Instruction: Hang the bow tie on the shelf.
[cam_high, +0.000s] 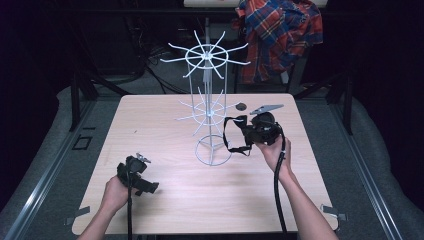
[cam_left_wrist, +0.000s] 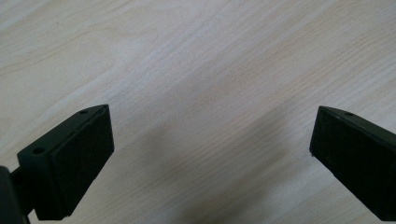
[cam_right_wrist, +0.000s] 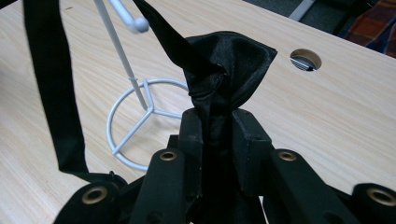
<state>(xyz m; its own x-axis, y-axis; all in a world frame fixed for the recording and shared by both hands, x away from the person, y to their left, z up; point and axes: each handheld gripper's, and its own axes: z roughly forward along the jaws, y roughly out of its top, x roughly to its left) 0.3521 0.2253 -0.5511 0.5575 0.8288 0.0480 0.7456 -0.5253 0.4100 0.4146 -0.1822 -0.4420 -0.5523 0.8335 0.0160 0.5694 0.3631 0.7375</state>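
Black fabric pinched beside the white wire rack

Right of centre in the high view, the right gripper (cam_high: 250, 134) has its jaws clamped tight on a black fabric item (cam_right_wrist: 229, 70), whose strap (cam_high: 229, 136) hangs beside the rack (cam_high: 210, 107). At lower left, the left gripper (cam_left_wrist: 210, 154) rests wide open, holding nothing, over the table (cam_high: 165, 200).

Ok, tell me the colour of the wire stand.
White wire stand, clearest in the high view.

High view above table (cam_high: 165, 200) looking forward and down, gripper views close over its wood.
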